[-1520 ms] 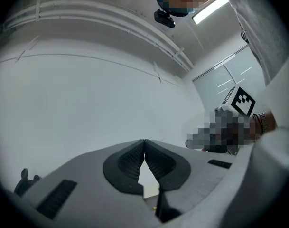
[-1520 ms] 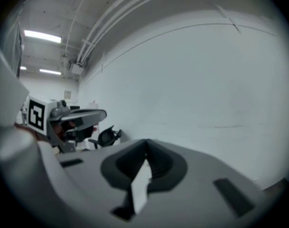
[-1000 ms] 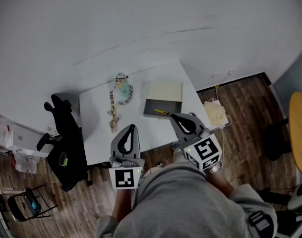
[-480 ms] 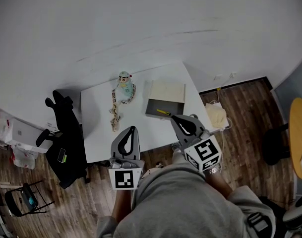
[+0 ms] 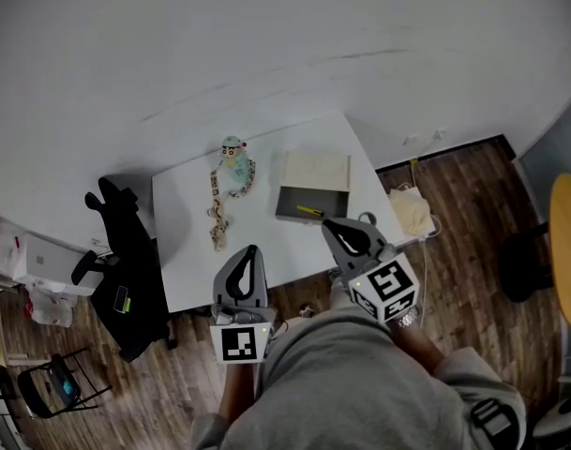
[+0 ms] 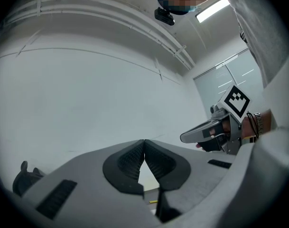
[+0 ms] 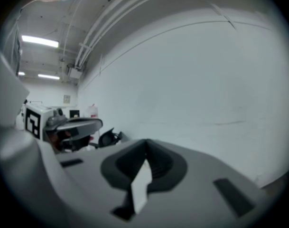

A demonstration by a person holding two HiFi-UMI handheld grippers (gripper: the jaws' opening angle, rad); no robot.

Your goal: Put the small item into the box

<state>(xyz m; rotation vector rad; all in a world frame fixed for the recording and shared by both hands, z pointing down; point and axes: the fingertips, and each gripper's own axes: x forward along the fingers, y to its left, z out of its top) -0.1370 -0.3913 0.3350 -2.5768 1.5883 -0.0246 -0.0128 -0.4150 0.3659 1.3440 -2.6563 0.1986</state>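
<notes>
Already the yellow item (image 5: 307, 211) lies in the open box (image 5: 293, 201) by the desk's (image 5: 187, 251) right edge; left gripper (image 5: 251, 249) and right gripper (image 5: 327, 223) hover at the near edge, jaws closed together, empty.

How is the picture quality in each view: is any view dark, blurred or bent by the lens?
Head view: dim but sharp, the wall bows at its foot. Left gripper view: sharp, round black border, a ceiling lamp glares. Right gripper view: soft all over, the right gripper blurred.
</notes>
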